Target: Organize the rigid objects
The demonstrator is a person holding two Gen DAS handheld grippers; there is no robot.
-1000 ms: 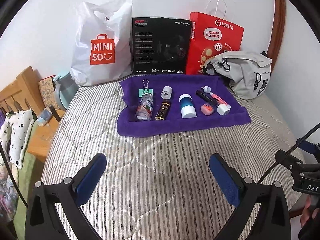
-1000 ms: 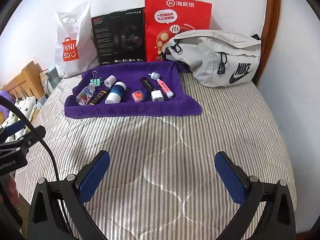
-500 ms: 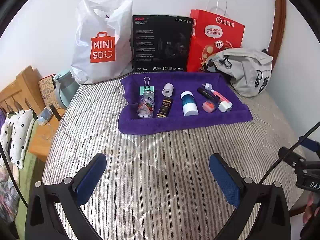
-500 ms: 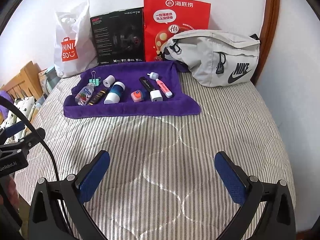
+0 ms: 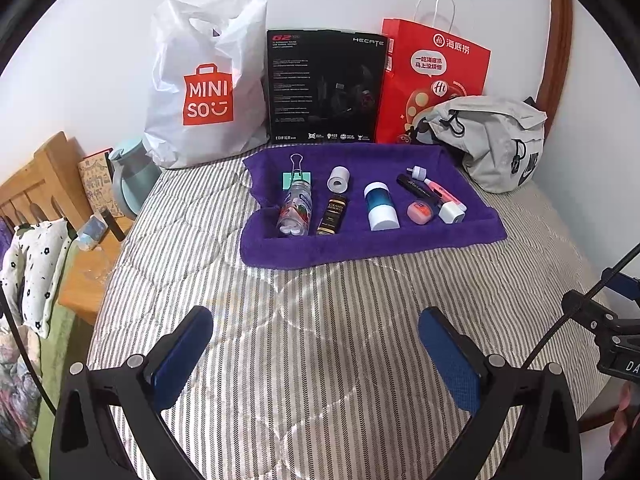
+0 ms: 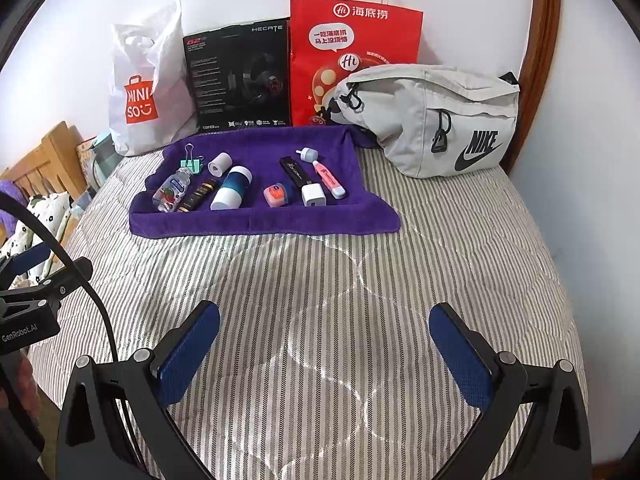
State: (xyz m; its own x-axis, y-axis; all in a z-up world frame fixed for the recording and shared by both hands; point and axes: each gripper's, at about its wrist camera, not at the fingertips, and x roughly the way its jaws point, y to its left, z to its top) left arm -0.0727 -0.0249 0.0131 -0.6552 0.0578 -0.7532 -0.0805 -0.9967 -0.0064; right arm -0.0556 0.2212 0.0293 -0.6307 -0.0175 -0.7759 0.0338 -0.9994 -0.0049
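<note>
Both grippers held empty over the bed, small items laid out on a towel beyond

Nearest, the left gripper (image 5: pixel 316 344) and right gripper (image 6: pixel 324 340) are seen with jaws spread wide, nothing held, above the striped bed (image 6: pixel 360 300). Farther off, a binder clip (image 5: pixel 296 178), small bottle (image 5: pixel 296 212), tape roll (image 5: pixel 339 179), blue-and-white cylinder (image 5: pixel 380 208), charger plug (image 5: pixel 451 212) and pink highlighter (image 6: pixel 329 179) are laid in rows on the purple towel (image 5: pixel 360 248). Such order fits either a finished arrangement or one awaiting sorting.

Room evenly and brightly lit, soft daylight. Sheen patches on the striped bed (image 5: pixel 304 320) quilting. Shadows faint. Both views sharp at centre; strong fisheye bending and black vignette at the edges. No motion blur.
</note>
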